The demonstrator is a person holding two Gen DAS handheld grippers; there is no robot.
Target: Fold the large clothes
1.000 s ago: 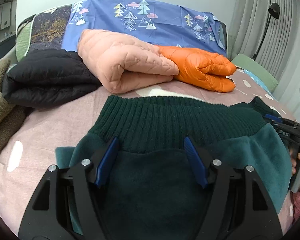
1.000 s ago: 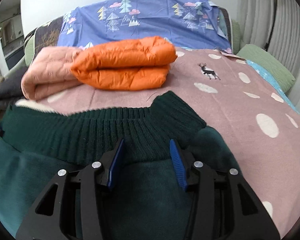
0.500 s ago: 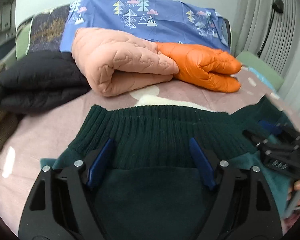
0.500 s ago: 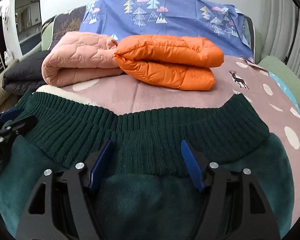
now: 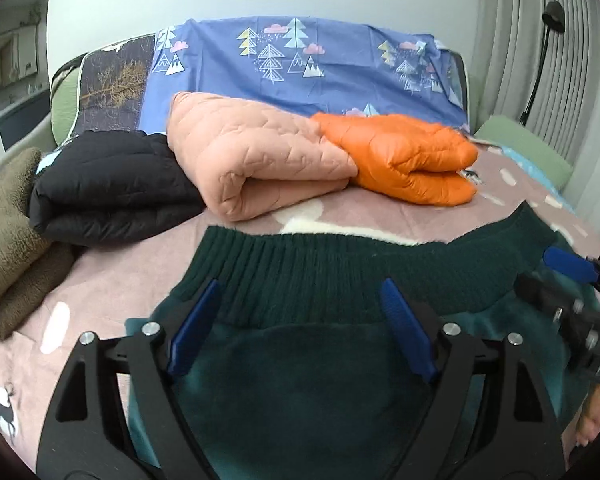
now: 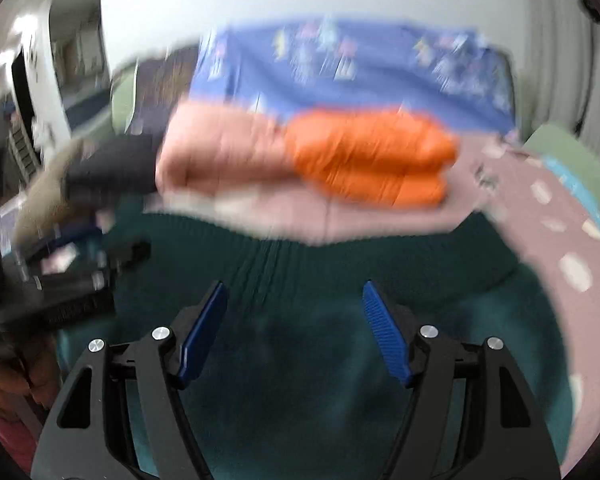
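Note:
A dark green fleece garment [image 5: 300, 380] with a ribbed knit hem [image 5: 340, 264] lies flat on the pink bedspread [image 5: 112, 276]. My left gripper [image 5: 299, 286] hovers over the hem's left part. Its jaws are opening, and the blue pads stand wide apart with only flat cloth below them. In the blurred right wrist view, my right gripper [image 6: 294, 286] is open above the same garment [image 6: 300, 360], gripping nothing. The right gripper also shows at the right edge of the left wrist view, close to the hem's right end.
Folded jackets lie in a row at the back: black [image 5: 112, 184], pink quilted [image 5: 256, 160] and orange [image 5: 412, 160]. A brown fleece [image 5: 12, 232] lies at the far left. A blue tree-print sheet [image 5: 300, 60] covers the headboard; a green pillow [image 5: 524, 144] sits at the right.
Both grippers' jaws have spread wider over the green hem. The right gripper has swung left toward the left one, and its view is now blurred.

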